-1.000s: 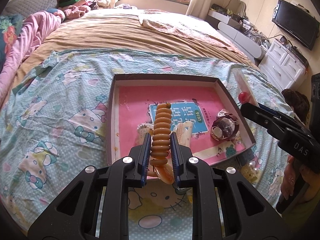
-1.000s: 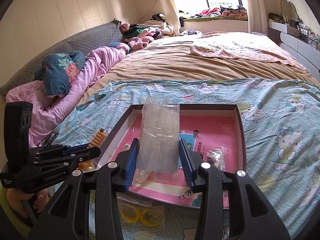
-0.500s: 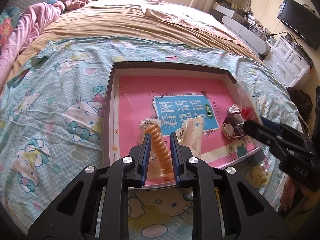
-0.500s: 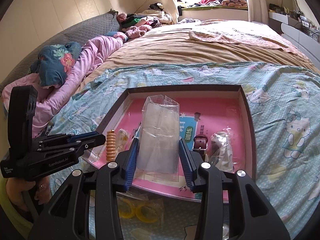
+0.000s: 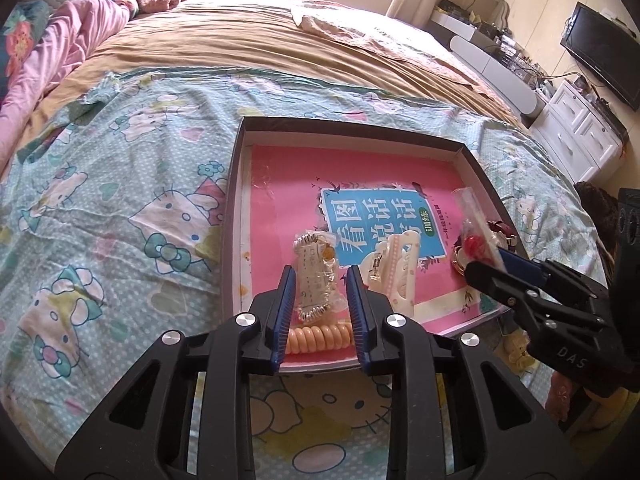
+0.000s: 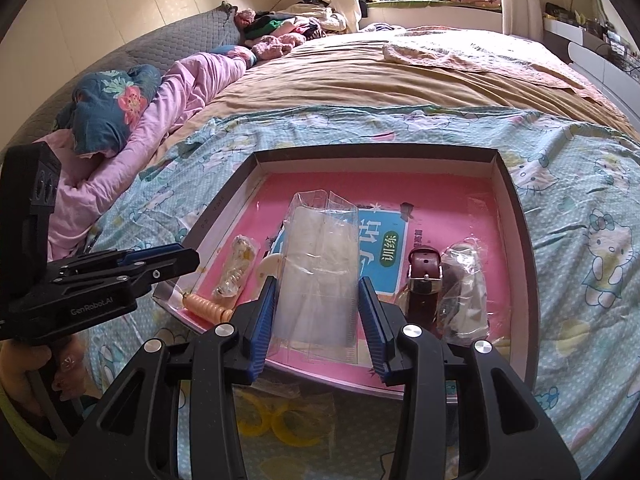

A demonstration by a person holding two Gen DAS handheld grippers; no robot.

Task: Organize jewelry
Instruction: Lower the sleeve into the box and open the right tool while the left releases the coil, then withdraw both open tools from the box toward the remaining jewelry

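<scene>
Bed [image 5: 120, 220] holds our tray [image 5: 234, 200]. Our left claw [image 5: 320, 288] has just been opening, the coil hair tie [image 5: 316, 338] lying loose between (inside the tray); our right claw [image 6: 318, 300] clamps a clear bag [image 6: 320, 272].

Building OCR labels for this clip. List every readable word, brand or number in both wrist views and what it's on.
"看图说话写话" on the blue panel of the pink book cover in the tray; the last two characters are my best reading.
"训练" on the cover's green oval.
"GenRobot.AI" on the left gripper body.
"DAS" on the right gripper body.
Small print beside the blue panel: too small to read.
</scene>
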